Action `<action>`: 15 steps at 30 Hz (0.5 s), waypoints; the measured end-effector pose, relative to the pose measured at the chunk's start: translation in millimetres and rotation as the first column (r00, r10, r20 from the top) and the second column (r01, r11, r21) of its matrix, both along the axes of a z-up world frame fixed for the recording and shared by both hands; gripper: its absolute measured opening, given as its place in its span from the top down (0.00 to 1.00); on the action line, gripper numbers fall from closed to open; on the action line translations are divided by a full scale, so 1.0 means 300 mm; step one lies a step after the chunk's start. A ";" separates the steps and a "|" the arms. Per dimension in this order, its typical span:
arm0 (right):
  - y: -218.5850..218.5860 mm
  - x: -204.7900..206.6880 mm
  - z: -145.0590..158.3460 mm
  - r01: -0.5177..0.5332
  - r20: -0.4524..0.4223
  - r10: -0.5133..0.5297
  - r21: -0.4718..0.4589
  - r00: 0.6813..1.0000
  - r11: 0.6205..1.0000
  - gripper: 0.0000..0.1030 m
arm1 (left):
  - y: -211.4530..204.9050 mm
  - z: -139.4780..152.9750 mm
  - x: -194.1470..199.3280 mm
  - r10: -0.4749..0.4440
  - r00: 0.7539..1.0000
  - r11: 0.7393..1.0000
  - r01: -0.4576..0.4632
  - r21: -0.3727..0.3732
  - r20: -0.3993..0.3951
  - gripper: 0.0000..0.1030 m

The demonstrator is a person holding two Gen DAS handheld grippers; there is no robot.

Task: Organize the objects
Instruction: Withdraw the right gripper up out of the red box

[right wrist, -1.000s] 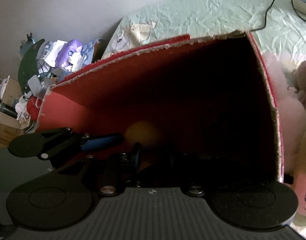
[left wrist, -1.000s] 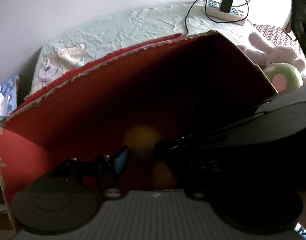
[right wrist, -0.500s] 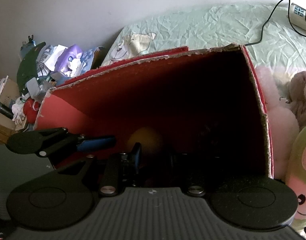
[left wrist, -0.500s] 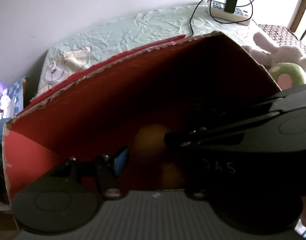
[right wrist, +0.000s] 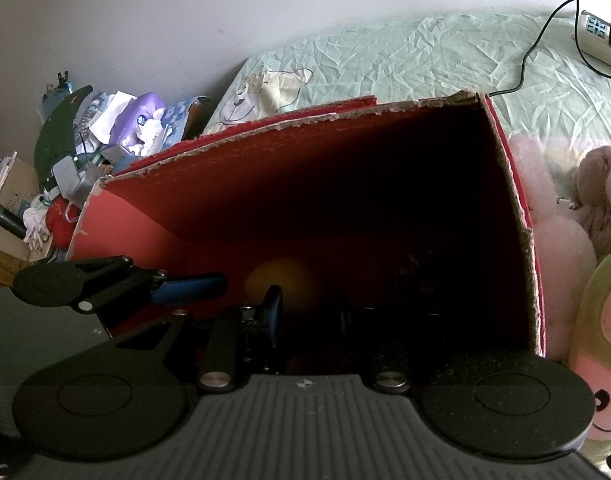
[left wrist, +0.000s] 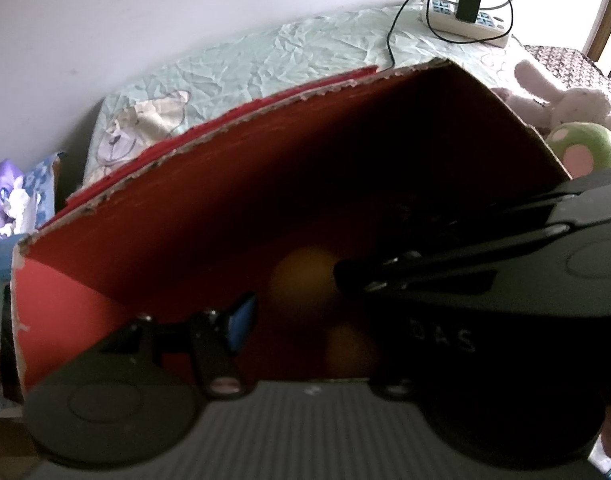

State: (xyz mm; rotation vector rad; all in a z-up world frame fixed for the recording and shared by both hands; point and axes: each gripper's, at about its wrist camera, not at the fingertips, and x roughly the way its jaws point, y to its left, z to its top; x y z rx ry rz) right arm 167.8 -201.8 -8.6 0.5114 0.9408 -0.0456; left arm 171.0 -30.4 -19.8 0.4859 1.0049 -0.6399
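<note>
Both my grippers reach into the red box (right wrist: pixel 517 184) on the bed (right wrist: pixel 425 52). 2 orange balls (left wrist: pixel 301 276) lie inside already (soft toys (right wrist: pixel 561 240) wait outside). My left jaws gape empty; my right jaws' state I cannot tell.

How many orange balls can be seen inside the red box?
2. One orange ball lies deep in the red box; a second lies nearer the front wall. The dark interior may hide more.
</note>
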 end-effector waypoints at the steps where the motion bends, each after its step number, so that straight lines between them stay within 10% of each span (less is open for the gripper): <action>1: 0.001 0.000 0.000 0.000 0.000 0.000 0.000 1.000 1.000 0.72 | 0.000 -0.001 0.001 0.002 1.000 1.000 -0.002 0.002 -0.001 0.35; 15: 0.005 -0.008 0.007 0.018 0.009 -0.018 -0.020 1.000 1.000 0.73 | -0.010 -0.011 0.005 0.044 0.999 0.998 -0.044 0.047 0.011 0.35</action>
